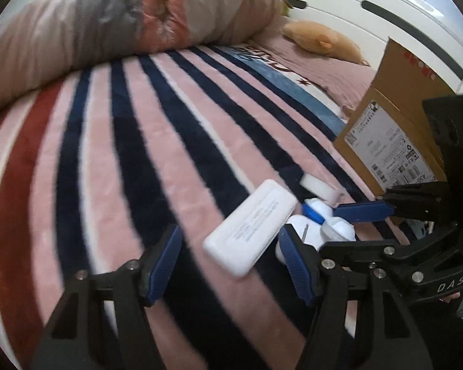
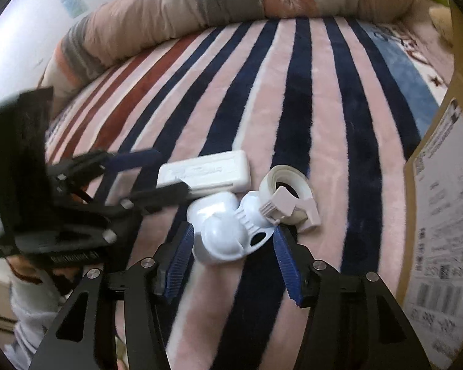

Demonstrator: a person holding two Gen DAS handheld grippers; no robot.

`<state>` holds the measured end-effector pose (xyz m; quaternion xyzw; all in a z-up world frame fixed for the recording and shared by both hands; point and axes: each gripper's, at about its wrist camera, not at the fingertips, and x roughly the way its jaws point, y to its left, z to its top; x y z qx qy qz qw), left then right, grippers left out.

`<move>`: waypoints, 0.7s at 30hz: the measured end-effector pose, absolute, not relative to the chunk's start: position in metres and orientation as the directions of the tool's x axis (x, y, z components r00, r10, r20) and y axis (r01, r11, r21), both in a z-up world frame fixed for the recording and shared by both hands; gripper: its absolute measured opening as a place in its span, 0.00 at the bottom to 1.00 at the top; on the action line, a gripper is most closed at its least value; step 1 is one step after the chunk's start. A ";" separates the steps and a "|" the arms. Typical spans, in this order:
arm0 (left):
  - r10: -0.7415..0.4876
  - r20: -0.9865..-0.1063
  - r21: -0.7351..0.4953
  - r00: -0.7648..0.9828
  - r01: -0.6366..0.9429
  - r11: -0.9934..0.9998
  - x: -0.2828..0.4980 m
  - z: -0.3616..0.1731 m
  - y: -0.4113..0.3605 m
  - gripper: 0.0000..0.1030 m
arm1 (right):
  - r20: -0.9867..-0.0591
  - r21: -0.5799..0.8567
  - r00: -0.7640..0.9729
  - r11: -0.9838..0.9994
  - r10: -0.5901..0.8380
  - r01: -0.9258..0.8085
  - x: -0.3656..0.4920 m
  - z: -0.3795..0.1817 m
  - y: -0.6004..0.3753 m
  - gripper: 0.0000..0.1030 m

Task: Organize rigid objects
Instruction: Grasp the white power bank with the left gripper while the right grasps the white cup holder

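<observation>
Cardboard box [image 2: 441,215] cut off at right edge – label print blurred; left claw [image 2: 145,172] motion-smeared.

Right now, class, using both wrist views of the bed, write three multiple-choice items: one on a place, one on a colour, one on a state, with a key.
1. Where does the cardboard box stand?
A. To the right of the white items
B. On the quilt
C. Between the left gripper's fingers

2. What colour are the gripper pads?
A. Red
B. Blue
C. Yellow

3. How is the right gripper set?
A. Shut on the tape dispenser
B. Shut on nothing
C. Open around the white plastic toy

Key: 1 A, the box rises at the right edge of both views, past the flat white case and tape dispenser. 2 B, ridged blue pads line the fingers. 3 C, the jaws stand wide apart either side of the white plastic toy on the striped blanket.
</observation>
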<state>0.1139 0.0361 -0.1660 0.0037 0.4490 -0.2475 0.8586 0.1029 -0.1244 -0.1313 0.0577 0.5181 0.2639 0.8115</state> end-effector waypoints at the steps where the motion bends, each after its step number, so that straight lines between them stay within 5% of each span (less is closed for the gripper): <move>1: -0.433 -0.765 -0.226 0.476 0.432 0.873 0.116 -0.167 0.035 0.60 | -0.809 0.372 0.325 0.855 0.490 -0.362 0.105 -0.132 -0.125 0.48; 4: -0.446 -0.758 -0.239 0.477 0.433 0.869 0.119 -0.167 0.034 0.58 | -0.808 0.385 0.323 0.856 0.493 -0.344 0.108 -0.135 -0.128 0.48; 6: -0.467 -0.750 -0.245 0.469 0.458 0.854 0.116 -0.167 0.032 0.47 | -0.801 0.397 0.329 0.855 0.500 -0.333 0.110 -0.135 -0.129 0.48; 10: -0.448 -0.760 -0.224 0.470 0.458 0.860 0.110 -0.164 0.031 0.42 | -0.800 0.370 0.346 0.857 0.491 -0.359 0.107 -0.132 -0.128 0.31; 14: -0.447 -0.772 -0.242 0.451 0.442 0.864 0.099 -0.162 0.040 0.34 | -0.805 0.318 0.372 0.866 0.462 -0.387 0.096 -0.126 -0.127 0.28; 21: -0.392 -0.795 -0.181 0.463 0.436 0.881 0.088 -0.163 0.034 0.33 | -0.824 0.226 0.399 0.879 0.403 -0.421 0.072 -0.121 -0.130 0.27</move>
